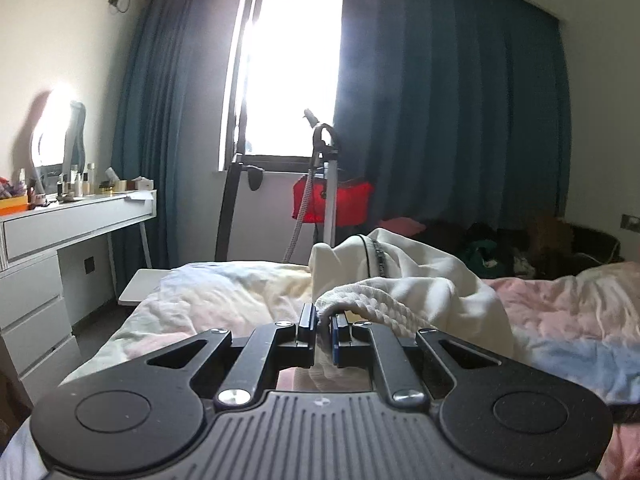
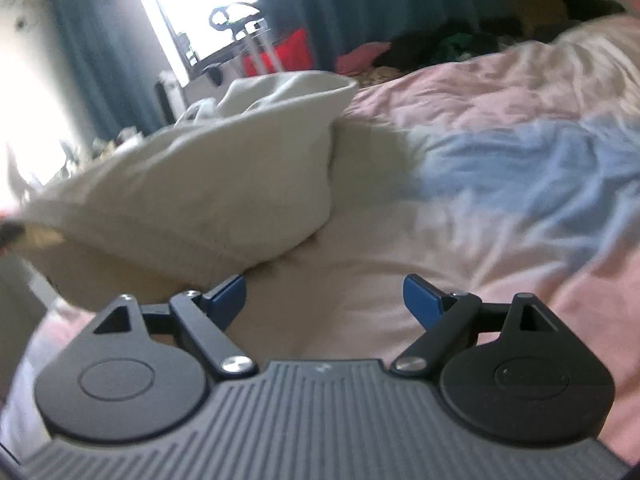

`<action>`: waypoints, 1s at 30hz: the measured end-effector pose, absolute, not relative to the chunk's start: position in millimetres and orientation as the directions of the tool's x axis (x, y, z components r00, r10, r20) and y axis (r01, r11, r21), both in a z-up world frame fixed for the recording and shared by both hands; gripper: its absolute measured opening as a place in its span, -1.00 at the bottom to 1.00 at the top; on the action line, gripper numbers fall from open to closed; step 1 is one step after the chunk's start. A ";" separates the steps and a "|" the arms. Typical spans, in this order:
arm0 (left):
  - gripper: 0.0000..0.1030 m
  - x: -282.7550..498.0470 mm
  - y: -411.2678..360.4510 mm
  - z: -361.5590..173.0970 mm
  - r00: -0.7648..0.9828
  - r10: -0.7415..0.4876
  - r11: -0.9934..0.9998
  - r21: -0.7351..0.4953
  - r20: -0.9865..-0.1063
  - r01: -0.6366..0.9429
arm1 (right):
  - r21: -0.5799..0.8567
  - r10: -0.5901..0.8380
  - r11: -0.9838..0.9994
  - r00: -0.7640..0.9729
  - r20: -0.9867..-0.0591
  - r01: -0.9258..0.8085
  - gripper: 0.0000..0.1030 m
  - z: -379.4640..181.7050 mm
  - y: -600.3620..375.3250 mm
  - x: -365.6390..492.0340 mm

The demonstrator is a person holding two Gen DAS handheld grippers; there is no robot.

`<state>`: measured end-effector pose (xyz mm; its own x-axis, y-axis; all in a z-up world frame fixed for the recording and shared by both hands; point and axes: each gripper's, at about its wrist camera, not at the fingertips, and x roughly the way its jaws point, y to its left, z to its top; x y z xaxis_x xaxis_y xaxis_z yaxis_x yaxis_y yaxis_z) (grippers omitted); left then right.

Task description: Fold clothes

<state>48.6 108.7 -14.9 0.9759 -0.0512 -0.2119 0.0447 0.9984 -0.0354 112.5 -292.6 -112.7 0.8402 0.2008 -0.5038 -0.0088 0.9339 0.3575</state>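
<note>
Left gripper (image 1: 323,322) clamps the ribbed hem of a soft cream sweater (image 1: 420,292); right gripper (image 2: 324,300) spread wide, low over the quilt (image 2: 500,168).

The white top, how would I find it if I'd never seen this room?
Find the bed with its pink and blue quilt. The white top lies crumpled on it, its ribbed hem pinched in the left gripper. It is the only plain cream cloth there.
</note>
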 end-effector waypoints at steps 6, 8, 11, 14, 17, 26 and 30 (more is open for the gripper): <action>-0.84 52.3 120.8 -9.8 0.978 -0.039 0.991 -0.134 -0.206 0.012 | 0.364 0.336 0.915 0.830 -0.445 -0.175 0.68 -123.2 -237.1 142.8; -0.84 51.9 119.3 -9.2 0.978 -0.038 0.991 -0.133 -0.204 0.011 | 0.369 0.368 0.905 0.828 -0.424 -0.213 0.68 -126.1 -218.5 153.3; -0.84 50.9 116.1 -8.6 0.980 -0.035 0.992 -0.123 -0.197 0.010 | 0.285 0.378 0.919 0.817 -0.435 -0.274 0.68 -129.8 -185.3 167.5; -0.84 53.6 115.5 -9.1 0.982 -0.037 0.992 -0.122 -0.185 0.014 | 0.280 0.266 0.947 0.874 -0.406 -0.158 0.70 -130.4 -189.2 173.2; -0.84 56.8 111.7 -12.3 0.984 -0.061 0.995 -0.094 -0.165 0.046 | 0.378 0.152 0.926 0.931 -0.332 -0.016 0.67 -126.3 -219.1 172.2; -0.84 44.7 72.6 -18.0 0.956 -0.256 0.967 -0.055 -0.144 0.250 | 0.295 -0.124 0.935 0.960 -0.251 0.198 0.67 -98.1 -262.3 171.7; -0.83 35.8 68.4 -14.0 0.949 -0.297 0.955 -0.046 -0.106 0.294 | 0.288 -0.133 0.927 0.927 -0.351 0.241 0.67 -122.3 -274.6 184.2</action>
<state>35.8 68.4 -14.0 0.9490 -0.2970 -0.1059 0.2937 0.9548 -0.0462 184.2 -274.6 -122.3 0.9270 -0.1326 -0.3508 0.2414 0.9268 0.2876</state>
